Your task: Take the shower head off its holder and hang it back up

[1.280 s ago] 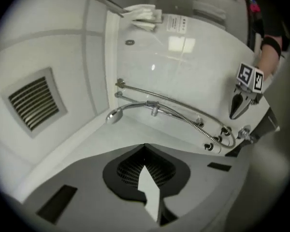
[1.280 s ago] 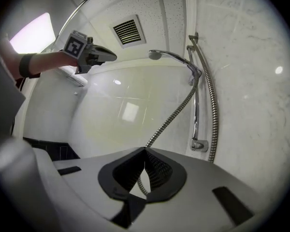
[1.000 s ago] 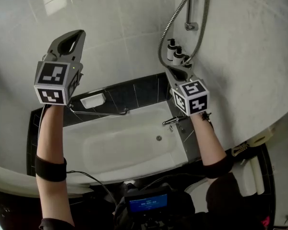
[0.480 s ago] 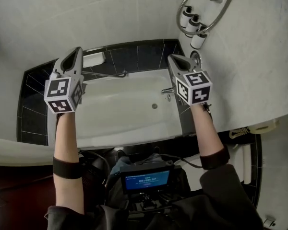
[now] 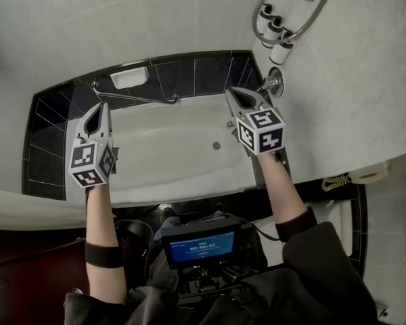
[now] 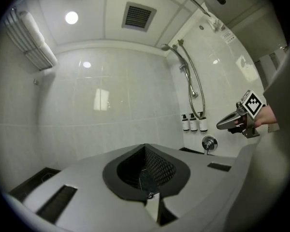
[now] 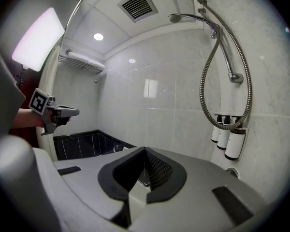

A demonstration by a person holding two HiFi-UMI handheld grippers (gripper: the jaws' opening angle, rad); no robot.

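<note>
The shower head [image 7: 176,17] sits in its holder [image 7: 213,29] at the top of the wall rail, high on the right wall; it also shows as the shower head [image 6: 165,47] in the left gripper view. Its metal hose [image 7: 203,83] hangs in a long loop, and the hose [image 5: 304,20] reaches the top right of the head view. My left gripper [image 5: 101,105] is shut and empty over the tub's left side. My right gripper [image 5: 233,94] is shut and empty near the tap end, well below the shower head. Each gripper sees the other: right gripper [image 6: 219,125], left gripper [image 7: 76,112].
A white bathtub [image 5: 164,181] with a dark tiled surround lies below both grippers. A wall valve [image 5: 275,82] and three bottles [image 5: 273,30] are on the right wall. A grab bar [image 5: 132,99] and soap dish [image 5: 128,78] are at the tub's far side. A towel rack [image 6: 29,42] hangs high.
Both grippers have come down from the wall to tub level, the left one much farther and rolling as it dropped. Both stayed shut and empty.
</note>
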